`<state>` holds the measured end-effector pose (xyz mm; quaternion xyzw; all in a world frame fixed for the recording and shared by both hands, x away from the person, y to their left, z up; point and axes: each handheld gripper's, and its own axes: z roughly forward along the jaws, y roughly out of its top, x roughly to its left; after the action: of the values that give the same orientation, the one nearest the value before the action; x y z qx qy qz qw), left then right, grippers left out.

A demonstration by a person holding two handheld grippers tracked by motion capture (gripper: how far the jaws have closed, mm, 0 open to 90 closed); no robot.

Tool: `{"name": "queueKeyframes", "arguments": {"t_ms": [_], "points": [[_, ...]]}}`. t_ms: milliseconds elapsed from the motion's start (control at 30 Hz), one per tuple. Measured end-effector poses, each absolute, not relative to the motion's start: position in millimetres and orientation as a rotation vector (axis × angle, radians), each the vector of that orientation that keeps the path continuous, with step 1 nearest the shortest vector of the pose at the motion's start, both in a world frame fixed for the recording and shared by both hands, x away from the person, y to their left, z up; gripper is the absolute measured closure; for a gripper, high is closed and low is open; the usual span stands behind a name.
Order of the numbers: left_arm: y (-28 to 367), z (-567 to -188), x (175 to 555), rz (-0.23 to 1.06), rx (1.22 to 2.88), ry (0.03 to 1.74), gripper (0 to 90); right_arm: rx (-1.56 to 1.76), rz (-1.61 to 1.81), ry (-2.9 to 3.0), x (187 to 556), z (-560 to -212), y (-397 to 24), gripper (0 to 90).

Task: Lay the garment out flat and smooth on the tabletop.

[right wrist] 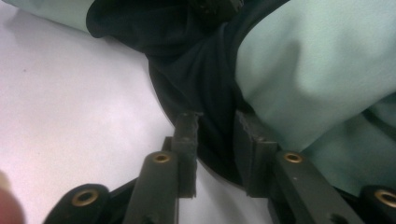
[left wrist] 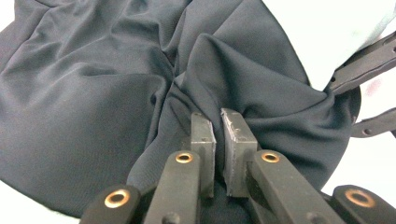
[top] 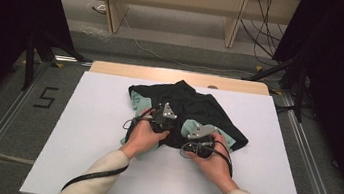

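Dark garment (top: 193,111) lay crumpled mid-tabletop (top: 104,133), folding barely begun: left gripper (left wrist: 218,122) had jaws pinched tight on a fabric ridge, right gripper (right wrist: 215,122) had jaws part-open astride the near hem, grip not yet made.

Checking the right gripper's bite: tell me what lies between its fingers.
In the right gripper view, a fold of the dark garment at its edge lies between the right gripper fingers, with mint fabric beside it.
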<state>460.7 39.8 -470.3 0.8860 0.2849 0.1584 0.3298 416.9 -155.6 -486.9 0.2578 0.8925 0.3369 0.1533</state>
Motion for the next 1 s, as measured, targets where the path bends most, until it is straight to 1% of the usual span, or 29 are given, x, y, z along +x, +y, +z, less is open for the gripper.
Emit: {"name": "queueKeyframes", "arguments": {"t_ms": [33, 100, 200, 433, 567, 633, 733, 800, 867, 933, 1000], "points": [[40, -470, 461, 0.413, 2.318, 0.745, 83.7, 0.741, 0.965, 2.562, 417, -487, -155, 74.0], [40, -470, 461, 0.413, 2.319, 0.745, 83.7, 0.754, 0.972, 2.570, 419, -487, -155, 80.1], [39, -470, 461, 0.419, 2.321, 0.741, 83.6, 0.780, 0.978, 2.585, 422, -485, -156, 85.1], [40, -467, 458, 0.415, 2.324, 0.732, 82.4, 0.830, 1.011, 2.624, 420, -477, -158, 87.7], [41, -460, 451, 0.416, 2.328, 0.705, 79.3, 0.821, 1.073, 2.629, 410, -460, -162, 87.8], [43, -453, 444, 0.413, 2.321, 0.694, 74.2, 0.797, 1.095, 2.635, 401, -449, -166, 87.8], [47, -440, 432, 0.408, 2.318, 0.647, 60.5, 0.785, 1.147, 2.622, 389, -432, -176, 87.9], [49, -424, 419, 0.419, 2.303, 0.578, 53.0, 0.780, 1.172, 2.609, 384, -423, -181, 88.0], [48, -413, 407, 0.391, 2.298, 0.508, 46.8, 0.781, 1.186, 2.600, 380, -417, -184, 88.0], [44, -406, 392, 0.334, 2.316, 0.423, 42.3, 0.785, 1.192, 2.593, 379, -414, -185, 88.0], [38, -405, 380, 0.309, 2.336, 0.344, 39.9, 0.781, 1.197, 2.594, 378, -411, -186, 88.0]]}}
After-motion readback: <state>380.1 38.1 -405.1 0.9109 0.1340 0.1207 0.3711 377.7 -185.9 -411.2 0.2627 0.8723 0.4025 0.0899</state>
